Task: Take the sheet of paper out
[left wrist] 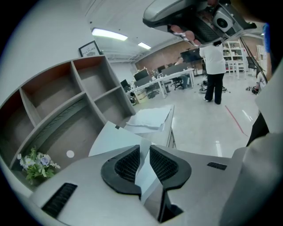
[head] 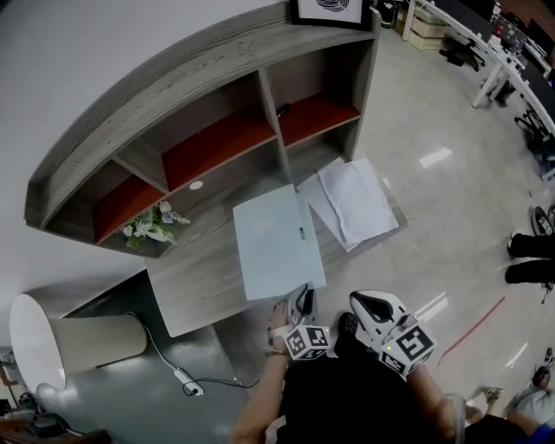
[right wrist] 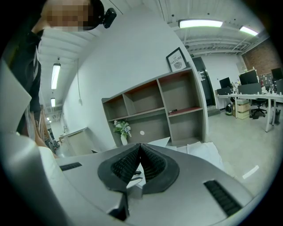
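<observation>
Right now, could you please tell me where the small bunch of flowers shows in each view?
Head view: flowers left of centre, in the low opening of the shelf unit.
Left gripper view: flowers at the lower left edge.
Right gripper view: flowers left of centre, under the shelves.
Shared landmark: the framed picture on top of the shelf unit.

Open-plan office (desk rows (right wrist: 246, 94), monitors (right wrist: 248, 77))

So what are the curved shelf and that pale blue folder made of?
The shelf looks like matt grey wood-grain laminate: streaky grain shows along its top. The pale blue folder seems thin smooth plastic, flat and evenly tinted, though it could be coated card.
</observation>
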Demonstrator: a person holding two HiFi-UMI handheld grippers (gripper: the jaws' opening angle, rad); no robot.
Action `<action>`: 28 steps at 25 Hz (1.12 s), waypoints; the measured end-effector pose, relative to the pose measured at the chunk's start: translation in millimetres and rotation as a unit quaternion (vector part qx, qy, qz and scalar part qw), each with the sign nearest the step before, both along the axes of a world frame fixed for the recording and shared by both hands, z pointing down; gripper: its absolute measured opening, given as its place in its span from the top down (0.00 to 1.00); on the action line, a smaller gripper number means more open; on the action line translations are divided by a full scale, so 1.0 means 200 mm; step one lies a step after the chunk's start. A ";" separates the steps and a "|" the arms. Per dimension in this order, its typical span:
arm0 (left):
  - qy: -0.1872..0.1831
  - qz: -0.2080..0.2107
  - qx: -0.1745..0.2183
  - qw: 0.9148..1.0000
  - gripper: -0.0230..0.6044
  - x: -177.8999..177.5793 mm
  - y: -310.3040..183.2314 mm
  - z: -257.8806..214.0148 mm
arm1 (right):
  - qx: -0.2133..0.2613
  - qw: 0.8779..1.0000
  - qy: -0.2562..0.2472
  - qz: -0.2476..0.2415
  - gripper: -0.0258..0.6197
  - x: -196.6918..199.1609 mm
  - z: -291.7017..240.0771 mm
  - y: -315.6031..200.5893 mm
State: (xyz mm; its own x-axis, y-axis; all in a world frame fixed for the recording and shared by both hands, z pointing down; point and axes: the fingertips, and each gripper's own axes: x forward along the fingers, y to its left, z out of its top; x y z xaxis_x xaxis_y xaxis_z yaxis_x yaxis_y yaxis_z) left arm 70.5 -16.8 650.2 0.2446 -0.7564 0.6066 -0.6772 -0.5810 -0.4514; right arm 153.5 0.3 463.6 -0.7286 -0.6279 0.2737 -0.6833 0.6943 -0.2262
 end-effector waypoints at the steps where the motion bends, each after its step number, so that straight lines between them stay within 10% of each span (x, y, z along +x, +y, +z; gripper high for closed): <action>1: 0.004 -0.001 0.000 1.000 0.84 0.00 0.00 -0.01 | -0.002 1.000 0.000 -0.001 0.94 0.00 0.00 0.00; 17: 0.120 -0.026 0.018 0.992 0.91 -0.14 0.02 -0.23 | 0.000 1.000 -0.007 -0.012 0.94 -0.10 -0.01 -0.06; 28: 0.277 -0.110 0.064 0.952 0.93 -0.46 0.01 -0.54 | 0.007 0.999 -0.001 -0.034 0.94 -0.27 -0.03 -0.16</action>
